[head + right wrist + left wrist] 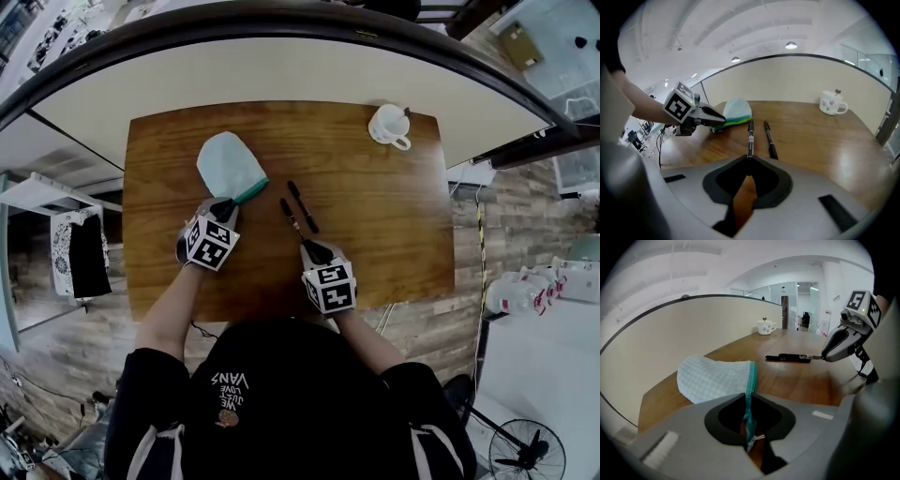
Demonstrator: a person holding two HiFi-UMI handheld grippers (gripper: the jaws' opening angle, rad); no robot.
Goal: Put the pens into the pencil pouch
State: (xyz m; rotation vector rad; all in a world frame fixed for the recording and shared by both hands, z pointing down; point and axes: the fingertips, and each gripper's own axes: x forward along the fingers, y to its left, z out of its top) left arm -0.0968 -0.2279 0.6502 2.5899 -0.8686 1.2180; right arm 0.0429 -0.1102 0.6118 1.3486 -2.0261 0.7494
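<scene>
Your left gripper pinches the pencil pouch by its zipper edge; your right gripper clamps one pen.

Blk shirt: "VANS" print, upside-down, w/ sm. "WE JUST LOVE" beside it.

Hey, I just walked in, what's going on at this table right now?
A person works two handheld grippers over a wooden table. The left gripper pinches the pencil pouch by its teal zipper edge. The right gripper holds one pen by its end. A second pen lies loose beside it. Neither pen is in the pouch yet.
</scene>
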